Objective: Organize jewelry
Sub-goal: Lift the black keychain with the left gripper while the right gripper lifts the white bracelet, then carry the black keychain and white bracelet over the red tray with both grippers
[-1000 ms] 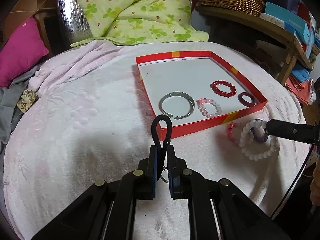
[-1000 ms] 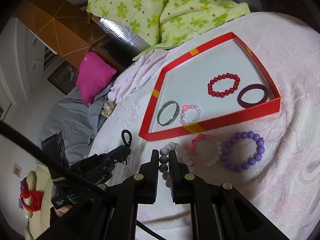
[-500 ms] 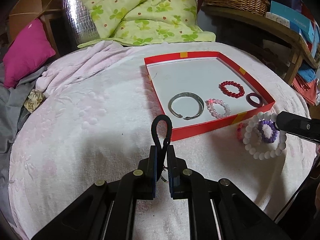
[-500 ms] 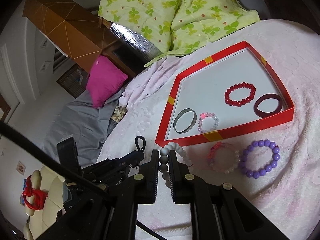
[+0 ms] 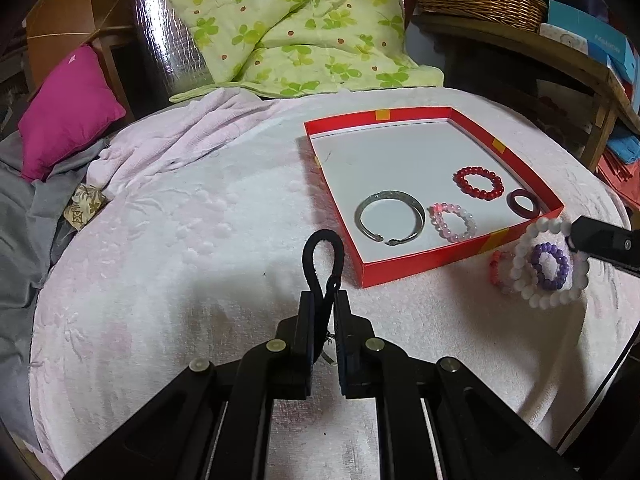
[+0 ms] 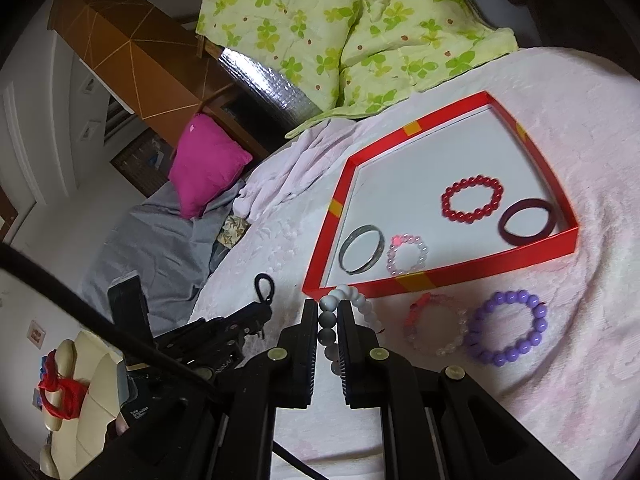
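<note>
no legible txt; blue box (image 5: 590, 32) print too blurry.

Left hand-held gripper (image 5: 323, 304) clamped, tilted down; right hand-held gripper (image 6: 328, 314) clamped.

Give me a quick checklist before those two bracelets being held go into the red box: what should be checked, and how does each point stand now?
1. Left hand-held gripper shut on the black cord loop: ok.
2. Right hand-held gripper shut on the white bead bracelet: ok.
3. Red box open, with bare floor at the back: ok.
4. Held pieces over the box: not ok, both outside its near wall.
5. Purple bead bracelet and pale pink bead bracelet boxed: not ok, on the blanket.
</note>
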